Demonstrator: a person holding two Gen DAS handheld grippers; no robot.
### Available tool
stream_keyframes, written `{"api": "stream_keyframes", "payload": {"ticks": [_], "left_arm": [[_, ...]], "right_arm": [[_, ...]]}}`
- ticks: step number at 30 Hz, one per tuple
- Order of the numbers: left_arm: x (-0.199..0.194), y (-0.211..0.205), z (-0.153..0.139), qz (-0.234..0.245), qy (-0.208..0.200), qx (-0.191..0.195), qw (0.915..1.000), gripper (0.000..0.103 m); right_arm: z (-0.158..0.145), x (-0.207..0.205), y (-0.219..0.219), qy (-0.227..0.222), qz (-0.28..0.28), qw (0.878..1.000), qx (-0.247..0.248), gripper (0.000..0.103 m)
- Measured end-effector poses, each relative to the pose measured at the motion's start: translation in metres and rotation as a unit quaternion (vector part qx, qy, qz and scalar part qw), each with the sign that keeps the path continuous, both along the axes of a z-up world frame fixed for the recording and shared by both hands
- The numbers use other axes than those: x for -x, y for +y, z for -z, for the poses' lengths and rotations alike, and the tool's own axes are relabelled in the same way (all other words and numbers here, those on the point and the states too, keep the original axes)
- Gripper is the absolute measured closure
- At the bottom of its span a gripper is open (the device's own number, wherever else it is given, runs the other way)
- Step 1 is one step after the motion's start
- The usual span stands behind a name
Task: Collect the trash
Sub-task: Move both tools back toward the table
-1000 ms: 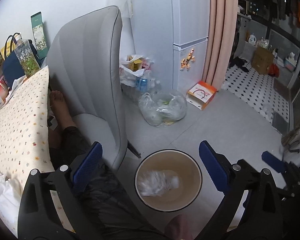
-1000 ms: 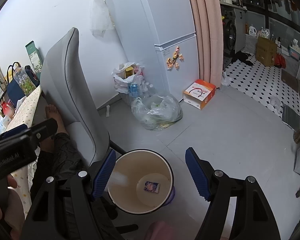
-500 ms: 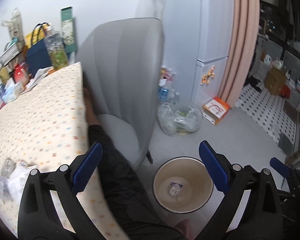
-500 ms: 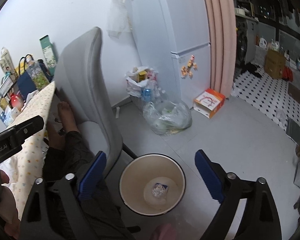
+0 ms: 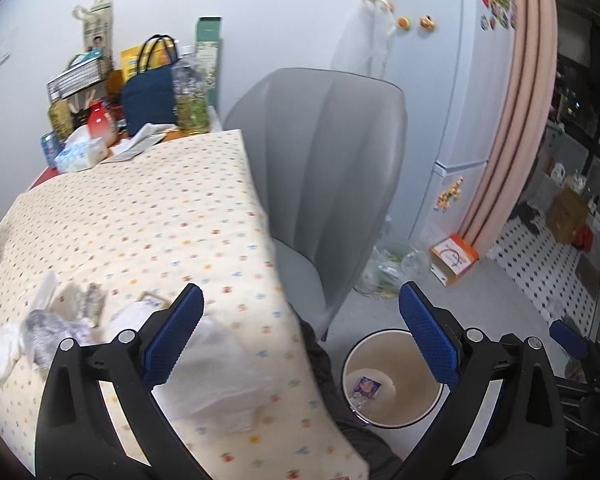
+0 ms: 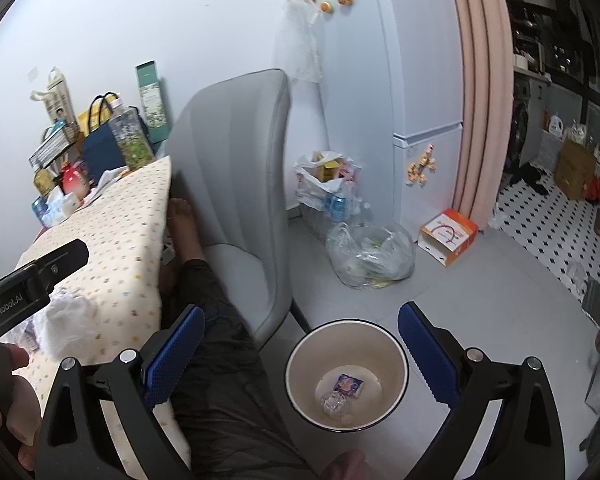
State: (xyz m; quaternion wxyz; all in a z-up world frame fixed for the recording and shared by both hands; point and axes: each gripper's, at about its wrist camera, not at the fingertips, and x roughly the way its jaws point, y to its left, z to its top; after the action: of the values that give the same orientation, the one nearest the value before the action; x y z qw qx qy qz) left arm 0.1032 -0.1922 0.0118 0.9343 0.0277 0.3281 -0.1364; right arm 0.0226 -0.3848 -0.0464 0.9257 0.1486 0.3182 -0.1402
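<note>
Sitting on the grey floor [image 6: 500, 300] just off the table's near right corner, the waste bin [image 6: 396, 346] has a small printed packet [image 6: 350, 385] and a crumpled clear wrapper [image 6: 334, 402] at its bottom. More trash lies on the table [image 5: 140, 216] near its front edge: crumpled white tissue [image 5: 220, 364] and a grey-white wad w/ scraps [image 5: 48, 328] toward the front left corner.

R gripper [image 6: 300, 356] hangs above the bin, jaws spread as wide as they go after just opening further, nothing btwn them; bin rim shows in the gap. L gripper [image 5: 300, 336] is over the table's right edge, jaws also wide apart and empty, left finger [image 5: 172, 336] above the tissue, right finger [image 5: 428, 340] above the bin side.

A person's dark-trousered leg [image 6: 220, 340] runs btwn table edge and bin, bare foot [image 6: 182, 216] under the table's far edge. Grey chair [image 5: 332, 184] stands tight against the table's right edge; bin is just beside its front leg.

Far end of table is crowded: navy bag [image 5: 148, 100], bottle [image 5: 190, 100], tissue pack [image 5: 80, 154]. Floor right of the bin is open up to a clear plastic bag [image 6: 370, 256], an orange-white box [image 6: 448, 236] and the fridge [image 6: 420, 120].
</note>
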Motion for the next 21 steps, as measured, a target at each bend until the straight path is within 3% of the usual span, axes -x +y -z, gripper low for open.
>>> {"api": "stream_keyframes", "payload": {"ticks": [12, 21], "left_arm": [[0.017, 0.072, -0.009, -0.047, -0.011, 0.027, 0.9985, 0.006], [0.027, 0.124, 0.002, -0.091, -0.002, 0.035, 0.9952, 0.006]], "right_arm": [[-0.024, 0.004, 0.061, -0.015, -0.051, 0.998, 0.022, 0.008], [-0.031, 0.0, 0.101, -0.017, -0.09, 0.995, 0.027, 0.008]]}}
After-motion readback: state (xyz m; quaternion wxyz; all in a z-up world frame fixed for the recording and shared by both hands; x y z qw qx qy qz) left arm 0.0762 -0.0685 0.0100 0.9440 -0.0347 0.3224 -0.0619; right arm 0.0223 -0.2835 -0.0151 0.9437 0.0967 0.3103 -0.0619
